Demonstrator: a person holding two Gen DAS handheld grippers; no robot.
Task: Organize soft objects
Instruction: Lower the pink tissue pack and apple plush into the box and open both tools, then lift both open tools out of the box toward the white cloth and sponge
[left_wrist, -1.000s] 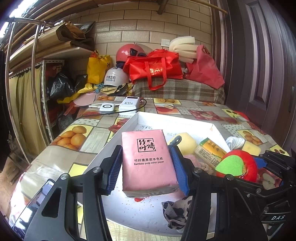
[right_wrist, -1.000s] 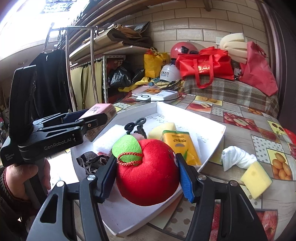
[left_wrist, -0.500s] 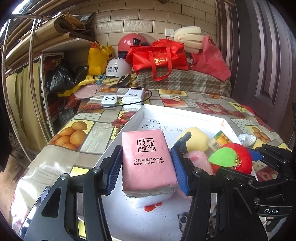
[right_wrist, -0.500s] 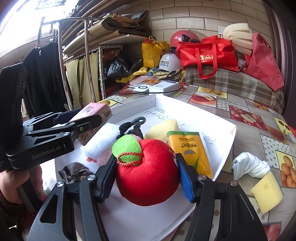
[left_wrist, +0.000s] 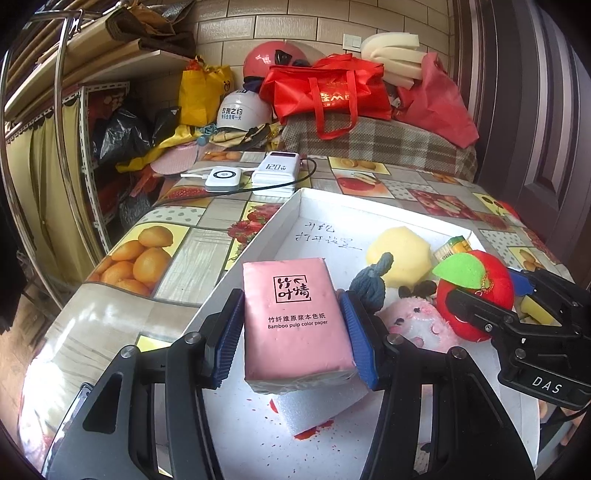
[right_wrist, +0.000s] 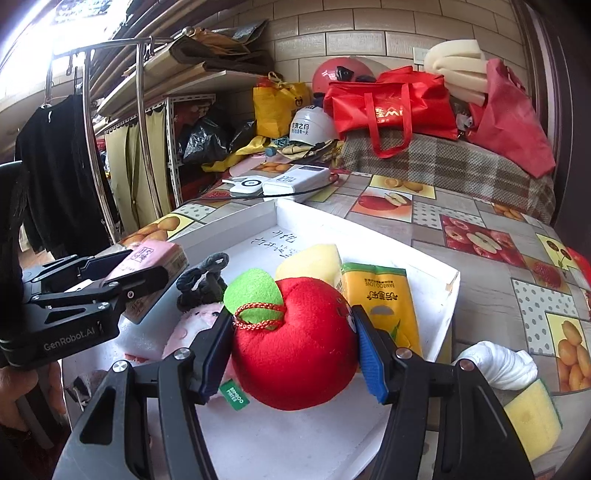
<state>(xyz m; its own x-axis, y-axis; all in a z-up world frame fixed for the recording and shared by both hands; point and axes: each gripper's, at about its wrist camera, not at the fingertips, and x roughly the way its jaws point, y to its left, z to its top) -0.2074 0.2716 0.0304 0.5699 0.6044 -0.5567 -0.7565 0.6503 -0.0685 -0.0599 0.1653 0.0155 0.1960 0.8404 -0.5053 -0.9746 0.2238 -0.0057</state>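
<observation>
The left gripper (left_wrist: 291, 328) grips a pink tissue pack (left_wrist: 295, 317) between its fingers above the white tray (left_wrist: 369, 218), while the right gripper (right_wrist: 295, 347), jaws opening, has a red plush apple (right_wrist: 295, 339) between its fingers, just over the tray.

The right gripper (right_wrist: 293, 350) has a red plush apple (right_wrist: 295, 343) between its blue pads, and its jaws are opening, over the white tray (right_wrist: 448, 295). The left gripper (right_wrist: 122, 273) holds a pink tissue pack (right_wrist: 151, 258).
</observation>
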